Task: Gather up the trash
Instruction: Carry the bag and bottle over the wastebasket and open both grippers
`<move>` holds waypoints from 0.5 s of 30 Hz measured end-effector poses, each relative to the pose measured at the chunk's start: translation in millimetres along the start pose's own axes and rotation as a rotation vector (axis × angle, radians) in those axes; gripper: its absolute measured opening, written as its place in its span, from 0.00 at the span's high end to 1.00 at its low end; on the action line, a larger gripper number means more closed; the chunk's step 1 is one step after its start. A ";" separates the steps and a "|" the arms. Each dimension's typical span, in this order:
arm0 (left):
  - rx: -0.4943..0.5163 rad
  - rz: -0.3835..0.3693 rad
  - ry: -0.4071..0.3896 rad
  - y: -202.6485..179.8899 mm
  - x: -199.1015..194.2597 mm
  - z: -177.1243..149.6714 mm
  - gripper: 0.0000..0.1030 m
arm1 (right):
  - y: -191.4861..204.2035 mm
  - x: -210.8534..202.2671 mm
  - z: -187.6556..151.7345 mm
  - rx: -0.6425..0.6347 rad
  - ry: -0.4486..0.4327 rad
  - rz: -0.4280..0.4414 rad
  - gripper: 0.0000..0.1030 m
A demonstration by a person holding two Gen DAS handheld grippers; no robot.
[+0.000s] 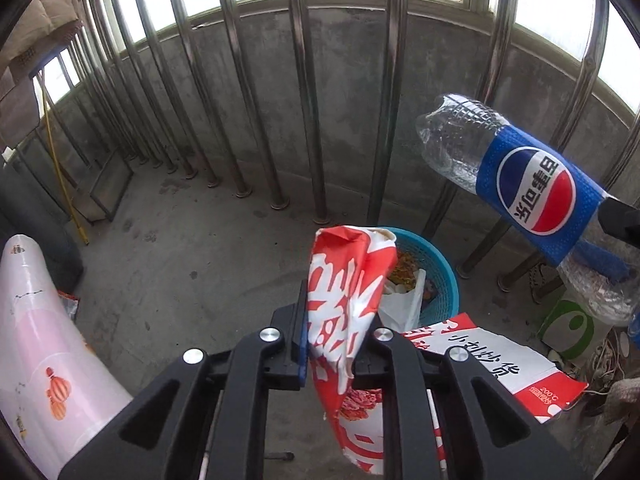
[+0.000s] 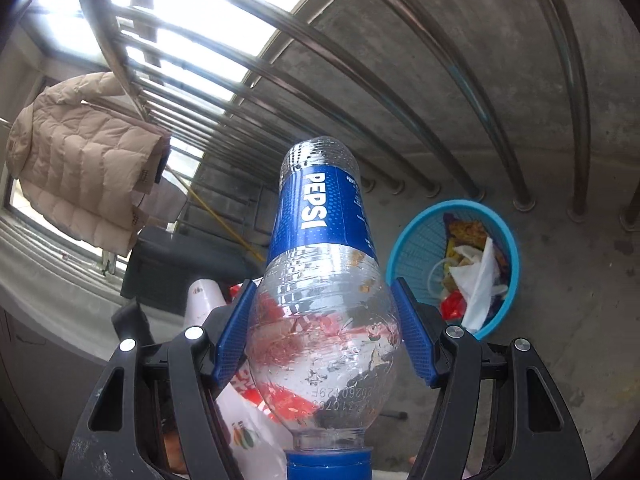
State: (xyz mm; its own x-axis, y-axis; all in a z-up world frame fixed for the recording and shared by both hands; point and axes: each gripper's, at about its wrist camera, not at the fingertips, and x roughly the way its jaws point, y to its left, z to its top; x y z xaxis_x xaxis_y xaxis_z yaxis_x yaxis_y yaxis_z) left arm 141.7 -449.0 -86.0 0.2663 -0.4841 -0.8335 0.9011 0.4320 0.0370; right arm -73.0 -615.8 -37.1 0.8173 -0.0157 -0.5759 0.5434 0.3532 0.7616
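My left gripper [image 1: 336, 320] is shut on a crumpled red and white snack wrapper [image 1: 344, 300], which hangs upright between its pads above the concrete floor. Just beyond the wrapper stands a blue plastic basket [image 1: 444, 264] that holds wrappers and a white bag. In the right wrist view, my right gripper [image 2: 324, 308] is shut on an empty clear Pepsi bottle [image 2: 320, 240], with the blue pads against its shoulder and its cap nearest the camera. The basket [image 2: 404, 248] sits on the floor to the right of that bottle. The left wrist view shows the same bottle [image 1: 532, 188] held in the air at the right.
Steel railing bars [image 1: 304, 100] and a low concrete wall close off the far side. A red and white carton [image 1: 500, 360] and a green and white bag [image 1: 572, 328] lie right of the basket. A pink and white roll [image 1: 40, 340] stands at the left. A beige jacket [image 2: 80, 160] hangs on the rail.
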 end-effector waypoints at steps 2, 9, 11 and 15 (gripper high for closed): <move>-0.020 -0.011 0.046 -5.5 25.2 2.3 0.55 | -10.0 1.4 1.3 0.020 -0.005 -0.019 0.38; -0.072 -0.016 0.064 3.0 19.7 -3.8 0.39 | -37.5 26.7 -6.3 0.086 0.041 -0.096 0.38; -0.099 -0.009 0.051 14.3 1.7 -6.9 0.38 | -40.9 33.1 -8.9 0.106 0.053 -0.122 0.38; -0.175 0.003 -0.023 44.1 -51.8 -17.3 0.33 | -43.7 43.8 -9.6 0.173 0.074 -0.147 0.38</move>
State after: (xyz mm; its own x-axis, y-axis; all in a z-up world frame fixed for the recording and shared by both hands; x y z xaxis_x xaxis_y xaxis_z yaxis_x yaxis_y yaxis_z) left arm 161.8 -391.7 -50.7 0.2780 -0.4990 -0.8208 0.8278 0.5579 -0.0588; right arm -62.8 -622.9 -98.4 0.7145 0.0159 -0.6994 0.6851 0.1866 0.7041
